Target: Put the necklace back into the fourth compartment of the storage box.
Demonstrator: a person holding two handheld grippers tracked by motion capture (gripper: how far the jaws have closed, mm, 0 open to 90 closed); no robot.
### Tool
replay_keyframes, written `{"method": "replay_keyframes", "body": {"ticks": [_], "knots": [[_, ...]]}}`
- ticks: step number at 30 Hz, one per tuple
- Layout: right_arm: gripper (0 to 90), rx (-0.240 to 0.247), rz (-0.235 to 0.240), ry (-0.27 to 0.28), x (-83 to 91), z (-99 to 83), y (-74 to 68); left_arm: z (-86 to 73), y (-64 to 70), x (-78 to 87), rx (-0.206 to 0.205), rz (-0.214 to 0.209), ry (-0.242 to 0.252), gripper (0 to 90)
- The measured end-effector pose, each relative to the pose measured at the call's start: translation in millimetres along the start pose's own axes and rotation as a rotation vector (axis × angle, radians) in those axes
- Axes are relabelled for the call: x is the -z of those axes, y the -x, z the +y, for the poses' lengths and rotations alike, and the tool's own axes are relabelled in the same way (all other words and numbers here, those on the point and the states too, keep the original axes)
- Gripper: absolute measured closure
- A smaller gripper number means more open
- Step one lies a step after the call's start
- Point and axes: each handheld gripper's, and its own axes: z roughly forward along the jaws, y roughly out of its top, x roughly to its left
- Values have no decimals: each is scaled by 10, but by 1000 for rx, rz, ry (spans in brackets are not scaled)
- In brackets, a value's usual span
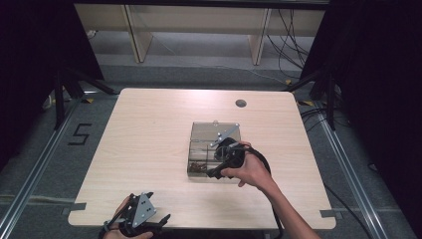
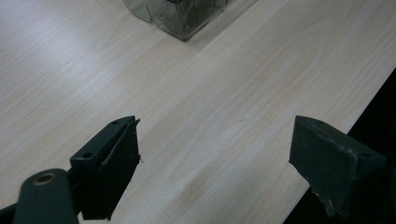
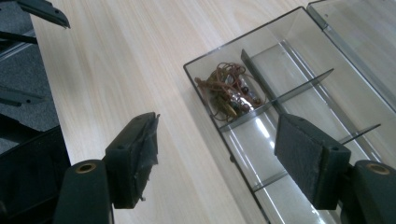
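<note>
Right gripper (image 3: 215, 154): black two-jaw tool, jaws spread wide and holding nothing; hovers over the near edge of the clear smoky-plastic compartment box (image 3: 299, 84), one jaw above bare wood, the other above the box's dividers.
Right gripper, high view (image 1: 230, 152): held in the person's right hand (image 1: 251, 172), sitting over the box's right half.
Box position: directly beneath and ahead of the right jaws; well ahead of and to the right of the left tool, where its corner (image 2: 180, 16) shows at the top of the left gripper view.
Box axis: long axis runs away from the right tool's camera, slanting up and to the right; in the high view the lid (image 1: 214, 130) lies open flat on the far side.
Contents: tangle of brown cord and small beads (image 3: 229, 91) in the end compartment, just ahead of the jaws; the other compartments look empty.
Likely reason for pose: open jaws straddling the box wall suggest a reach into a compartment (judgement only).
Left gripper (image 2: 215, 158): jaws apart, nothing between them, low over the pale wood-grain table (image 2: 93, 70) by its near edge (image 1: 137, 214).
Likely reason: parked clear of the work, leaving the box to the right hand.
</note>
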Motion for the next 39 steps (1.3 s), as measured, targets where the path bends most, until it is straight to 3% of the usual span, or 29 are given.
{"method": "replay_keyframes", "body": {"ticks": [11, 15, 16, 21, 22, 23, 24, 26, 27, 28, 29, 31, 37, 38, 39], "knots": [[295, -15, 19, 10, 41, -137, -34, -2, 7, -8, 7, 9, 7, 154], [290, -4, 2, 22, 60, -164, -43, -3, 1, -8, 11, 14, 12, 154], [289, -11, 6, 23, 73, -172, -50, 0, -11, 3, -8, 11, 3, 154], [289, 2, 10, 46, 102, -203, -56, -1, 9, -7, 18, 9, 14, 154], [286, 3, 8, 44, 104, -209, -57, 8, -15, -14, -19, 12, 25, 155], [284, 3, 7, 46, 102, -214, -61, 9, -21, -9, -28, 18, 15, 155], [284, 19, 9, 54, 96, -219, -55, 9, -22, -10, -29, 19, 16, 154], [282, 7, 13, 51, 101, -237, -67, 0, 5, -6, 12, 8, 10, 154], [281, 4, 7, 51, 99, -244, -71, 0, 6, -3, 13, 9, 9, 155], [278, 3, 11, 52, 102, -249, -71, 0, 6, -3, 13, 9, 9, 154], [276, 2, 12, 53, 98, -255, -69, 8, -16, -12, -20, 16, 23, 155], [274, 15, 19, 62, 98, -260, -58, 9, -17, -11, -20, 17, 25, 155], [266, -15, 18, 75, 142, -283, -97, 9, -17, -10, -19, 17, 26, 154], [266, -8, 19, 81, 150, -288, -94, 0, 2, -7, 11, 13, 15, 154], [266, 0, 18, 89, 149, -293, -88, 7, -15, -16, -15, 11, 29, 154]]}}
